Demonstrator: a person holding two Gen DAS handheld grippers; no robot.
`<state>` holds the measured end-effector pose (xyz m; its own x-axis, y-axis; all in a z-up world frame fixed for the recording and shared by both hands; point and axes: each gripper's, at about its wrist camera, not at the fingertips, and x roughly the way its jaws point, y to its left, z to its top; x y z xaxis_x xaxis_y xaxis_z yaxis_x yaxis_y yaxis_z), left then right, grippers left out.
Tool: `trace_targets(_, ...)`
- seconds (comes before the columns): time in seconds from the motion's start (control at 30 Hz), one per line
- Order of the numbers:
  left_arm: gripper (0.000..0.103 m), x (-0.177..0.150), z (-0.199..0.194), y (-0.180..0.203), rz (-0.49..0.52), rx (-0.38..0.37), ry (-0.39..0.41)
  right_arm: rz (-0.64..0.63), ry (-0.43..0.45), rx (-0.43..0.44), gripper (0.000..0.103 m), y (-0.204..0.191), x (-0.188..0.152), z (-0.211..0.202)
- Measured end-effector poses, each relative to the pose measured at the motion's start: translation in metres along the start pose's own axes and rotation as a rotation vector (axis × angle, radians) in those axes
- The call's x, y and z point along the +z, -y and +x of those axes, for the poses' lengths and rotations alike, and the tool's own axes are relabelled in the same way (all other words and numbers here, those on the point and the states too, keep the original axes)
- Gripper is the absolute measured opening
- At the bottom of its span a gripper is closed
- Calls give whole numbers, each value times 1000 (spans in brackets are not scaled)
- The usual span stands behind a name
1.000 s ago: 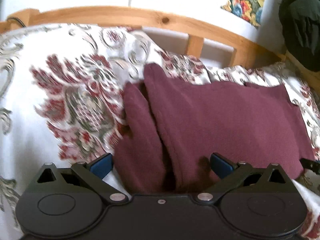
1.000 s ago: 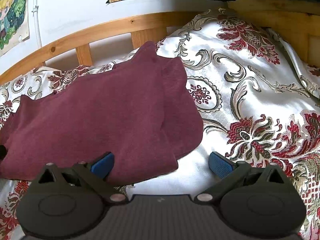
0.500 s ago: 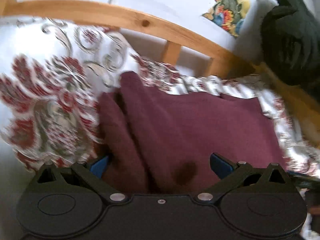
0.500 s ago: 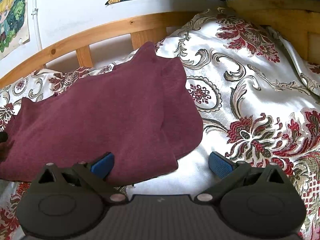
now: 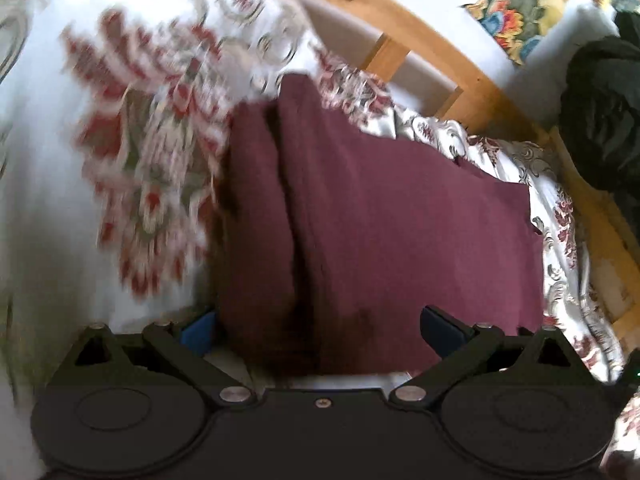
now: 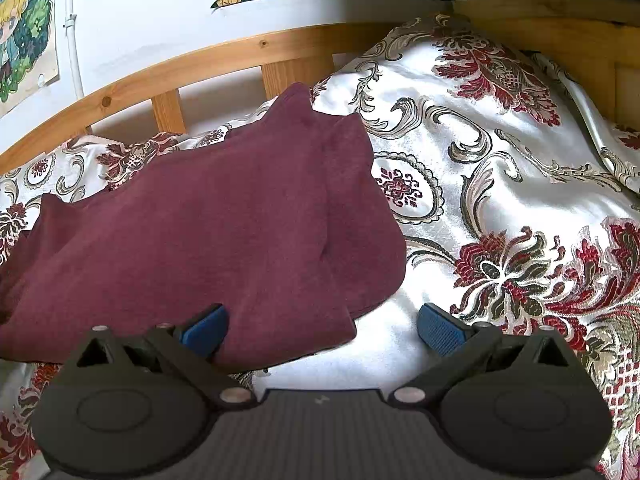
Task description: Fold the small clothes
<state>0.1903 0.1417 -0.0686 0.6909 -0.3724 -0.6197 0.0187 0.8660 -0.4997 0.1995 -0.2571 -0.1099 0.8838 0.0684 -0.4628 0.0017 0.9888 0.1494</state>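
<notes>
Looking along my left gripper point(image 5: 320, 326), I saw its two blue pads spread wide apart, gripping nothing. The dark red cloth point(image 5: 384, 216) lay between them, right up against the tool. That cloth was spread on the flowery bed cover point(image 5: 132, 168), which looked blurry on the left side. A long fold ran down the cloth, so a narrow strip sat on the left and a wide part on the right. Behind it curved the wooden bed rail point(image 5: 424, 20). Something dark and lumpy point(image 5: 604, 120) sat at the far right.

My right gripper point(image 6: 322, 326) was wide apart too, and it gripped nothing. Its left pad point(image 6: 204, 326) was just at the near edge of the dark red cloth point(image 6: 200, 240); I could not tell if they touched. Its right pad point(image 6: 440, 328) hung over the bare bed cover point(image 6: 500, 200). The cloth stretched off to the left, with its rounded end near the middle of my view. The shiny white cover with red flowers filled the right side. The wooden rail point(image 6: 200, 64) ran behind, and bright pictures point(image 6: 24, 28) hung on the white wall.
</notes>
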Motion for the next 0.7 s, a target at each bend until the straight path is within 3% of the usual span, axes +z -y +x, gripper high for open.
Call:
trace_targets(0.2,102,-23,-4,-3,-276,-140,-66,1,1,0,102,0,0,0)
trace_targets(0.27,102,-25,5,-4,-317,-183,-68,1,1,-1,102,0,0,0)
trace_targets(0.4,102,-30,21,-11,-412,-218,20,-2,1,-4,102,0,0,0)
trace_targets(0.53,102,-27,27,-2,-369,-175,94,-8,1,-9,102,-1,0,1)
trace_targets(0.7,102,-30,20,3,-306,-183,133,-8,21,-31,103,-4,8,-9)
